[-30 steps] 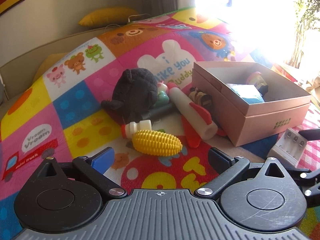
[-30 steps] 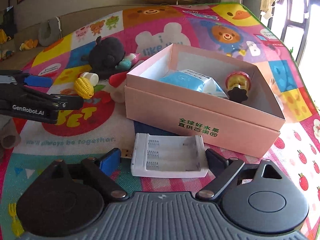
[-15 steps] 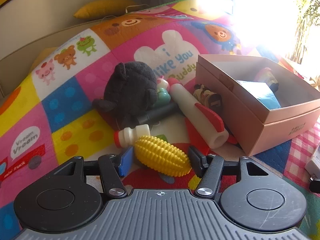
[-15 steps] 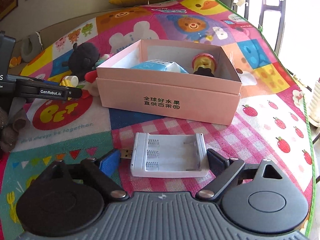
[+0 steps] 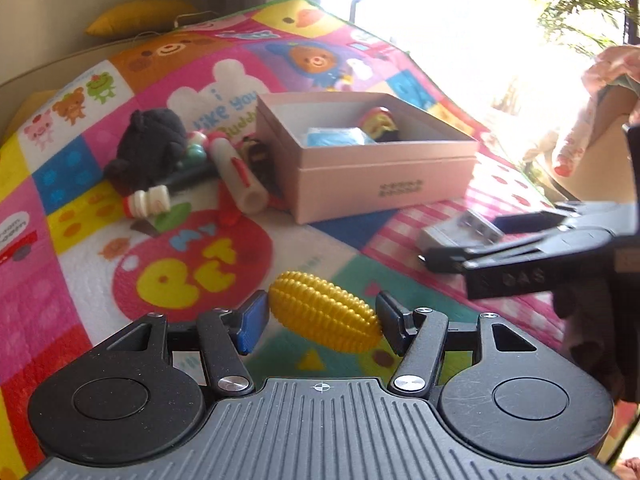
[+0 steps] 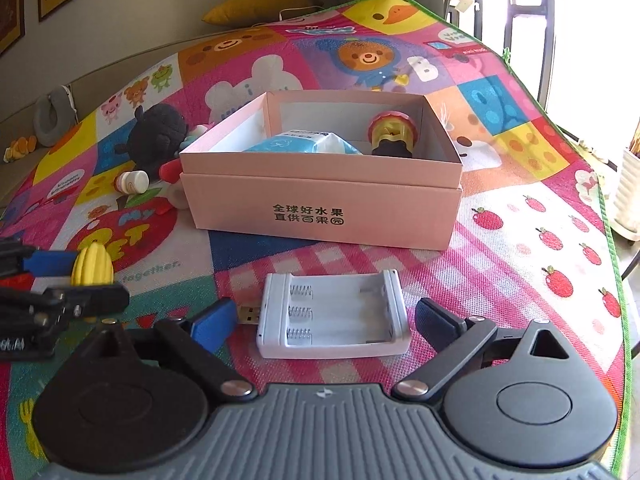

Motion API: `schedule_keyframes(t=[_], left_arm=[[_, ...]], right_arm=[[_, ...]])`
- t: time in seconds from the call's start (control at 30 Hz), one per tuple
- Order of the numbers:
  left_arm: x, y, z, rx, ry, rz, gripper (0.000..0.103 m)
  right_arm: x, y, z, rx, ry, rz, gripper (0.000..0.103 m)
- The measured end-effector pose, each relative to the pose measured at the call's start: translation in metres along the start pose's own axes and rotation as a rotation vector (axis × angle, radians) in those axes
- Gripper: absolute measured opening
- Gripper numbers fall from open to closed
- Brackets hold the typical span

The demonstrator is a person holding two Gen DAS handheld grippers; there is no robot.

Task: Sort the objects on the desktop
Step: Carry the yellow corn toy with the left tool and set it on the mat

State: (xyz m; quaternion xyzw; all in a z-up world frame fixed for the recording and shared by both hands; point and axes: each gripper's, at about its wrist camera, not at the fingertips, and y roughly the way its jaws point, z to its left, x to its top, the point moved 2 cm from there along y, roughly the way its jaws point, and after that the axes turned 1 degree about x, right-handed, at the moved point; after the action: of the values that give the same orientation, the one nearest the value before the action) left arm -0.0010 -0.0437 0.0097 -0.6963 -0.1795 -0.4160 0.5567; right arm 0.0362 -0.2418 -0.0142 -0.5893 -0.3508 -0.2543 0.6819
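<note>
My left gripper (image 5: pixel 320 322) is shut on a yellow ribbed corn toy (image 5: pixel 324 318) and holds it above the play mat; the toy also shows in the right wrist view (image 6: pixel 93 266). My right gripper (image 6: pixel 324 320) is open, its fingers on either side of a white battery charger (image 6: pixel 334 314) lying on the mat. The charger also shows in the left wrist view (image 5: pixel 460 232). A pink open box (image 6: pixel 320 200) stands beyond, holding a blue packet (image 6: pixel 300 144) and a small red-and-yellow toy (image 6: pixel 394 134).
A black plush (image 5: pixel 148 152), a small white bottle (image 5: pixel 146 202), a white-and-red tube (image 5: pixel 240 178) and other small toys lie left of the box. The colourful mat (image 6: pixel 520 240) ends at a green edge on the right. A yellow cushion (image 6: pixel 256 6) lies at the back.
My left gripper closed on the corn toy, lifted it and drew it back from the pile toward the right gripper. My right gripper stayed open around the charger.
</note>
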Motion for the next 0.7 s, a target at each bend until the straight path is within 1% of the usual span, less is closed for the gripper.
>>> schedule_keyframes(t=[0.1,0.17,0.23,0.33,0.37,0.43,0.57,0.6,0.7], left_arm=[[-0.012,-0.003,-0.015,-0.037,0.058,0.026,0.066],[-0.017,-0.003,-0.018,-0.023,0.079,0.038,0.072],[-0.02,-0.005,-0.014,-0.006,0.081,0.044,0.081],[-0.023,-0.009,-0.003,0.026,0.074,0.043,0.088],[-0.023,-0.011,0.002,0.041,0.07,0.041,0.089],[-0.022,-0.013,0.015,0.086,0.047,0.033,0.094],[-0.016,-0.01,0.04,0.214,0.006,0.035,0.095],[-0.014,-0.009,0.046,0.234,-0.009,0.035,0.095],[-0.009,-0.011,0.058,0.253,-0.052,0.025,0.096]], right_arm=[[0.0,-0.002,-0.002,-0.014,0.009,-0.004,0.096],[-0.001,-0.002,-0.002,-0.033,0.016,-0.001,0.096],[-0.003,-0.005,-0.003,-0.046,0.021,-0.002,0.096],[-0.01,-0.012,-0.001,-0.06,0.009,-0.004,0.096],[-0.013,-0.014,0.0,-0.066,0.0,0.0,0.097],[-0.019,-0.019,0.001,-0.074,-0.017,0.012,0.097],[-0.029,-0.024,0.002,-0.084,-0.025,0.012,0.1],[-0.029,-0.024,0.002,-0.084,-0.02,0.013,0.1],[-0.028,-0.022,0.001,-0.086,-0.006,0.021,0.102]])
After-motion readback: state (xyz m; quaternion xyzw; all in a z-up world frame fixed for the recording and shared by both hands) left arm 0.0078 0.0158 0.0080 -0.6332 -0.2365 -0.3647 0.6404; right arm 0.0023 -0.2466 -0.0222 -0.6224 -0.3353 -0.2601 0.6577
